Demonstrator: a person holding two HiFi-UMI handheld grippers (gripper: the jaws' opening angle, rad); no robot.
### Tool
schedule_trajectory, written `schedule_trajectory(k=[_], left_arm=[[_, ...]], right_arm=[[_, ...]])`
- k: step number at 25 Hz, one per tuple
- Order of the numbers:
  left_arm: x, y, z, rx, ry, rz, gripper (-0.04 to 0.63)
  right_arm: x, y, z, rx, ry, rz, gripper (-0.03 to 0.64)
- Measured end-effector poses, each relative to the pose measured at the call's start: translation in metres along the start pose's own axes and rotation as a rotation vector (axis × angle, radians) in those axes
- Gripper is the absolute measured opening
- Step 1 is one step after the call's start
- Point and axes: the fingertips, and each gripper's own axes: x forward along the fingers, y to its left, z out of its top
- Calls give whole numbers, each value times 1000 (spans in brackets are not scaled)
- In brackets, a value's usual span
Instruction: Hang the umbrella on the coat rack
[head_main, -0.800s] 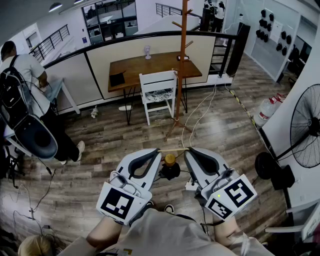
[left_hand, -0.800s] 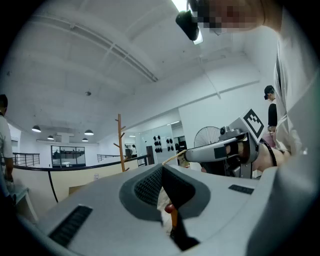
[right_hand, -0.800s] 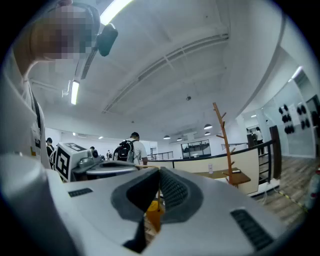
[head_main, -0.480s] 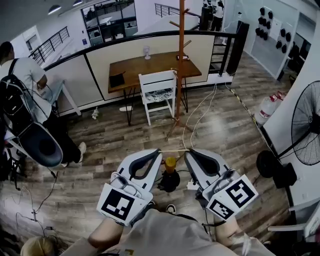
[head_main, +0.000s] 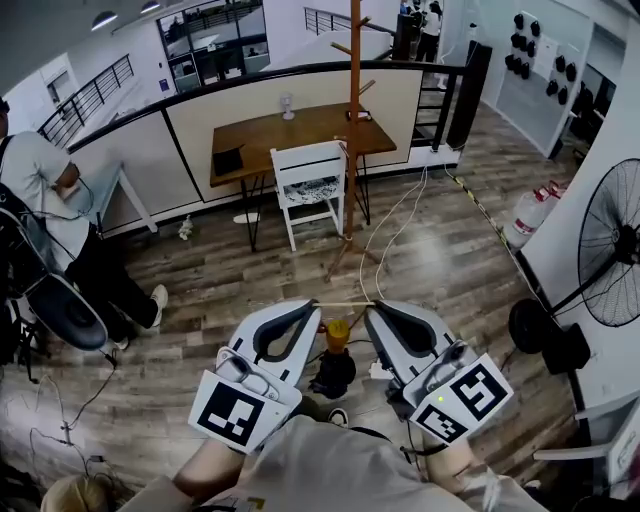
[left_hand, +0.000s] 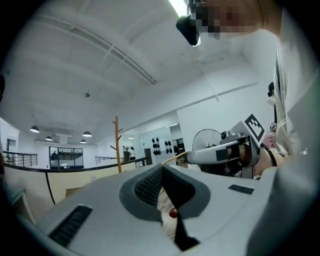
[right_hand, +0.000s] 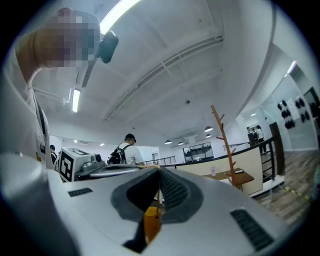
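Folded black umbrella (head_main: 333, 372), orange handle, wooden coat rack (head_main: 352, 120) upright

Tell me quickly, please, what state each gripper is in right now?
Left gripper: closed on the umbrella's cord.
Right gripper: closed on the same cord.

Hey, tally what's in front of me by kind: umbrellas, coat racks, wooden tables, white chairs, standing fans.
umbrella: 1
coat rack: 1
wooden table: 1
white chair: 1
standing fan: 1
Total: 5
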Motion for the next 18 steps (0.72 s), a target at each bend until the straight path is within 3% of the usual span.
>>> schedule_trajectory(k=[12, 18], left_arm=[[21, 19, -5, 8, 28, -38, 0], [52, 50, -10, -19, 9, -58, 0]], right_arm=[[24, -26, 2, 16, -8, -40, 12], [53, -54, 1, 16, 3, -66, 12]])
